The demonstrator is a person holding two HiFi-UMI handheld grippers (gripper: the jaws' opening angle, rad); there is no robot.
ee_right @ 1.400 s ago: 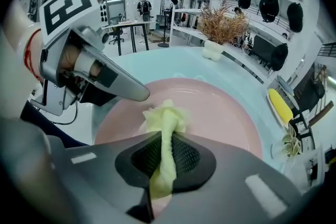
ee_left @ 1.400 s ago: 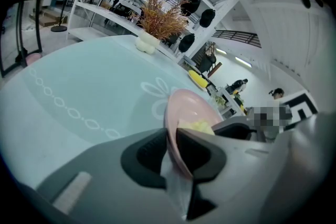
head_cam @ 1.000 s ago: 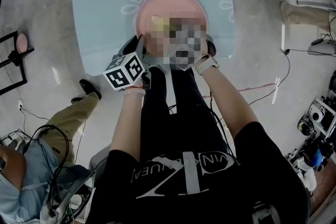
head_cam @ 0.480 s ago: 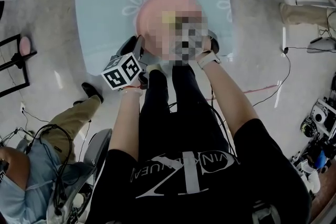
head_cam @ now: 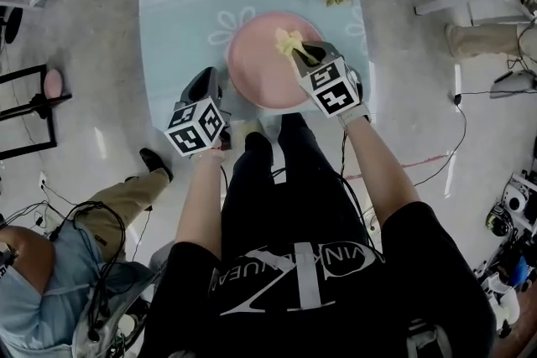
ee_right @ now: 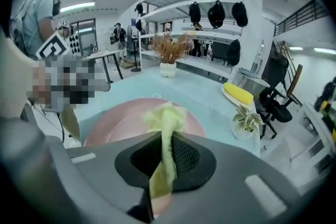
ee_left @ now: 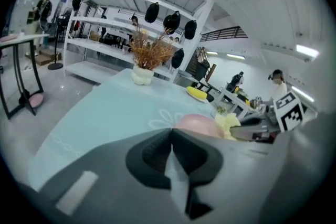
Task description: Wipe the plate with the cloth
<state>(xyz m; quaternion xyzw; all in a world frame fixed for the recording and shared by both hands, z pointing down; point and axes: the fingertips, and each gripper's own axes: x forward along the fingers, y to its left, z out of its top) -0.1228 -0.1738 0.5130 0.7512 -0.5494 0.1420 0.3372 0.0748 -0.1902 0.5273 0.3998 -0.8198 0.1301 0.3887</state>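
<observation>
Pale blue table (head_cam: 168, 21), flower print, with the pink plate (head_cam: 252, 71) near its front edge. Right gripper (ee_right: 167, 140) is clamped on the yellow cloth (ee_right: 167, 115), which is bunched over the plate's far-right rim; can't tell if it touches. Left gripper (ee_left: 171, 136) has its jaws pressed together, empty. It's parked at the table edge left of the plate, apart from it.

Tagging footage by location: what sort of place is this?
Probably a lab or workshop, not a home: white racks hung with black gear, cables across the bare floor.
</observation>
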